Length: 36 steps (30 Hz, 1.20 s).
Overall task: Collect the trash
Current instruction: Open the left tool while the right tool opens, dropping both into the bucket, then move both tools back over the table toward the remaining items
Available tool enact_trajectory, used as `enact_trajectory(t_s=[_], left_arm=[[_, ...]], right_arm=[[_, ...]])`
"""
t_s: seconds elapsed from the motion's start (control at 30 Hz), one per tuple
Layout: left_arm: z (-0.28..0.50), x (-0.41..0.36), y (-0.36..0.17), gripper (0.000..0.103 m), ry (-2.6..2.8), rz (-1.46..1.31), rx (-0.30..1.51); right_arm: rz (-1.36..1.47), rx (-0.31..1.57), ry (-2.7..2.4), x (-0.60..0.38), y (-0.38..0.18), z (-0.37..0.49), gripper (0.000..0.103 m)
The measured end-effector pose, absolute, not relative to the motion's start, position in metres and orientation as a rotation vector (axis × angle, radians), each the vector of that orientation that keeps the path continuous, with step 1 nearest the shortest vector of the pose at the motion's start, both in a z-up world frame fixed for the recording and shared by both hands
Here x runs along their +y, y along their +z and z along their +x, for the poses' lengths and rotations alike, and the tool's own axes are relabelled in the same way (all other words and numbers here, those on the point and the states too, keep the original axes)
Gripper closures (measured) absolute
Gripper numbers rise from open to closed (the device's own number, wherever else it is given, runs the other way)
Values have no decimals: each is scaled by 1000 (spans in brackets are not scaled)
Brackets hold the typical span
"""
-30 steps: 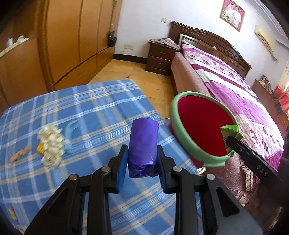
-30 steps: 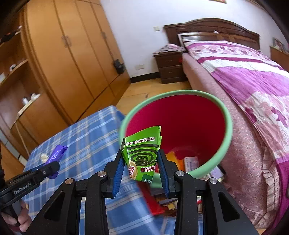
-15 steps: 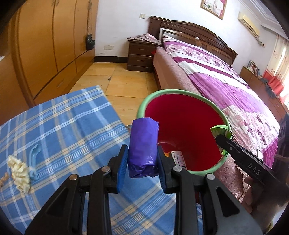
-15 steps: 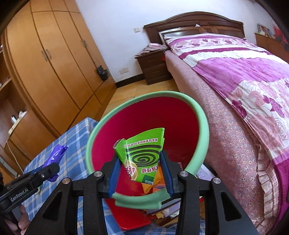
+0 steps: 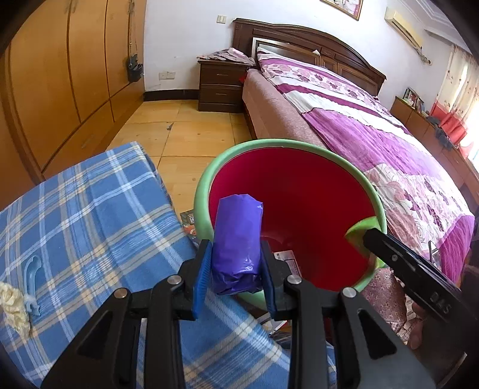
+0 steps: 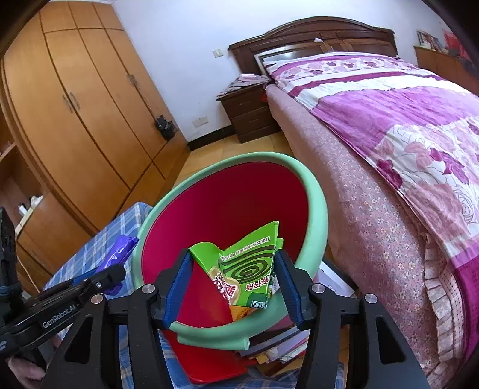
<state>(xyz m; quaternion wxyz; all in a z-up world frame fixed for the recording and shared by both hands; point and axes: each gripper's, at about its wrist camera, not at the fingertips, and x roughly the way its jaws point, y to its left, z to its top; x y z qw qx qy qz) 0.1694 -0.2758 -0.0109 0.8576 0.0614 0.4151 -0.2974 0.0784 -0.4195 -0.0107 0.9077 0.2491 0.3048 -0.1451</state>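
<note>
Right wrist view: my right gripper (image 6: 232,282) has spread wide, the green mosquito-coil box (image 6: 250,276) loose inside the red bin (image 6: 314,191); my left gripper (image 5: 235,269) clamps a purple wrapper (image 5: 238,244) at the bin's near rim.

Blue plaid table (image 5: 98,215) bears a blue hook (image 5: 32,276) and cream scraps (image 5: 13,308)

bin (image 5: 206,191) floor: mostly hidden by purple packet (image 5: 238,245) | yellow scrap (image 5: 12,308): cut by left edge | wall picture (image 5: 344,6): cropped

Left tongs (image 5: 236,263) clamped, right tongs (image 6: 232,287) parted.
</note>
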Motion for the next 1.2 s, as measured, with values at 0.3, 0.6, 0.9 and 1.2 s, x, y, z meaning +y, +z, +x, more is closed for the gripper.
enact_trajectory(t_s=[0.3,0.6,0.9,1.2], left_arm=[[178,-285,-15,72,-630,142,873],[171,-291,-9,51,-654,159,849],[161,-272,-2,50,-635,138,848],[150,-232,4,47,-583,94,845]], right_arm=[[514,607,-311,-424,-7,75,29],[545,593,-343,-431,-6,63,29],[543,594,-343,-425,-2,57,29],[535,605,-324,-409,3,52,29]])
